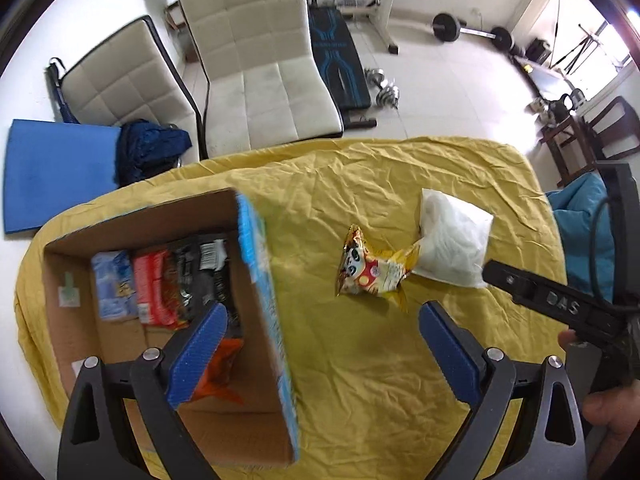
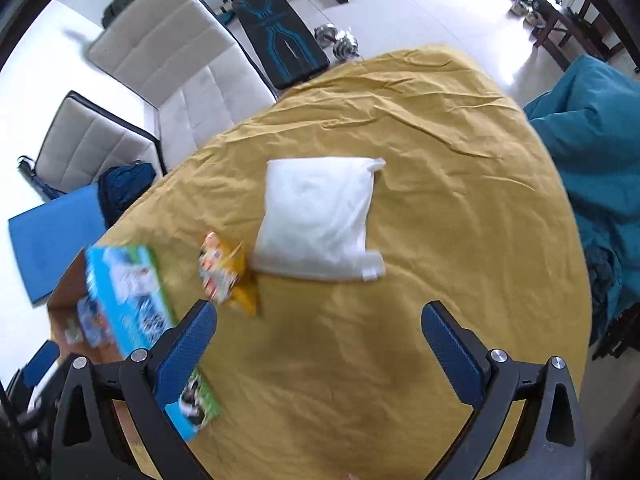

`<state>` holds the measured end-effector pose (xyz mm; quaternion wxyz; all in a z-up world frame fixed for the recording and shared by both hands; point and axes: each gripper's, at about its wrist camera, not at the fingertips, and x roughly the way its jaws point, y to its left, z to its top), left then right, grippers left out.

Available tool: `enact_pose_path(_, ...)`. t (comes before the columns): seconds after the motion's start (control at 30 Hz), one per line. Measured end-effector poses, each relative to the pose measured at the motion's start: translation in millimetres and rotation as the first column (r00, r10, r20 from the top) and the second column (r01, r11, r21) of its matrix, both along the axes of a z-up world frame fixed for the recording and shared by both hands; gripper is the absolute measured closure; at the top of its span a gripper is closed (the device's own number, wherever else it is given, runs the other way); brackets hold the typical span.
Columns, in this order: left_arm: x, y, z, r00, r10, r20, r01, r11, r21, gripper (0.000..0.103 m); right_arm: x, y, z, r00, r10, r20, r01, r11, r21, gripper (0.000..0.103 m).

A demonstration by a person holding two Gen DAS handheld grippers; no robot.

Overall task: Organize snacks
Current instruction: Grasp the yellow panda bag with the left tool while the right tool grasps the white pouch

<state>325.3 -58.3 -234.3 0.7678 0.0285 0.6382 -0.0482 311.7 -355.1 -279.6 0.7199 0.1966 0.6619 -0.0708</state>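
a home gym sits behind, with two padded chairs (image 1: 260,64) and weights on a tiled floor; in front of me is a desk under a creased yellow cloth (image 1: 360,184). my left claw (image 1: 320,344) hangs wide open with nothing in it, over the right wall of the cardboard box (image 1: 256,280), which stands at the left of the desk and already holds several packets. my right claw (image 2: 320,340) is just as wide open and empty, above bare cloth nearer me. two snacks remain out: a small yellow printed packet (image 1: 376,272) in the middle, and a white pillowy bag (image 1: 452,240) touching it on its right. both look light, soft and crinkly, and the film is probably slippery, so i'd pinch the packet by its crimped end seal and take the bag across a corner rather than its puffed belly. there's open cloth all round them and near me; the box's tall wall is the one edge to lift over.
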Motion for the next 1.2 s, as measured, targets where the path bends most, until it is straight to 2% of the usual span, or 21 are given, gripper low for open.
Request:
enact_pose_path(0.13, 28, -9, -31, 0.998, 0.017, -0.064, -0.016, 1.0, 0.021, 0.005, 42, -4, -50, 0.998, -0.012, -0.058, 0.015, 0.999, 0.049, 0.0)
enact_pose_path(0.27, 41, -14, -47, 0.996, 0.008, -0.086, -0.004, 0.998, 0.056, 0.005, 67, -3, -100, 0.989, -0.023, -0.146, 0.043, 0.99, 0.135, 0.0)
enact_pose_path(0.3, 42, -16, -49, 0.996, 0.004, -0.091, 0.001, 0.998, 0.064, 0.005, 70, -1, -109, 0.985, -0.01, -0.174, 0.034, 0.991, 0.133, 0.0)
enact_pose_path(0.33, 44, -18, -52, 0.995, 0.0, -0.095, 0.007, 0.998, 0.068, 0.005, 71, -2, -115, 0.983, -0.002, -0.185, 0.022, 0.994, 0.107, 0.011)
enact_pose_path(0.37, 45, -19, -54, 0.995, -0.003, -0.099, 0.01, 0.998, 0.069, 0.005, 70, -4, -118, 0.984, 0.01, -0.18, 0.004, 0.997, 0.074, 0.016)
enact_pose_path(0.47, 48, -29, -60, 0.993, -0.032, -0.112, 0.038, 0.998, 0.049, 0.005, 60, -23, -117, 0.988, 0.011, -0.157, 0.014, 0.988, 0.153, 0.023)
enact_pose_path(0.53, 48, -38, -67, 0.989, -0.072, -0.129, 0.079, 0.995, 0.052, 0.005, 55, -33, -111, 0.985, 0.044, -0.164, -0.023, 0.991, 0.129, 0.027)
enact_pose_path(0.63, 48, -54, -84, 0.976, -0.145, -0.16, 0.161, 0.983, 0.089, 0.005, 39, -52, -94, 0.982, 0.099, -0.161, -0.092, 0.994, 0.051, 0.027)
enact_pose_path(0.73, 49, -66, -110, 0.955, -0.195, -0.222, 0.225, 0.967, 0.12, 0.005, 19, -72, -85, 0.979, 0.112, -0.17, -0.112, 0.994, 0.013, 0.027)
enact_pose_path(0.93, 59, -75, -152, 0.924, -0.194, -0.328, 0.232, 0.97, 0.079, 0.005, -2, -95, -86, 0.98, 0.086, -0.181, -0.089, 0.996, -0.007, 0.027)
enact_pose_path(1.07, 61, -85, -162, 0.923, -0.198, -0.331, 0.235, 0.969, 0.076, 0.027, -10, -100, -97, 0.978, 0.073, -0.194, -0.072, 0.997, 0.009, 0.027)
enact_pose_path(1.2, 55, -94, -166, 0.919, -0.22, -0.326, 0.253, 0.965, 0.063, 0.04, -12, -97, -109, 0.977, 0.083, -0.199, -0.084, 0.996, 0.005, 0.027)
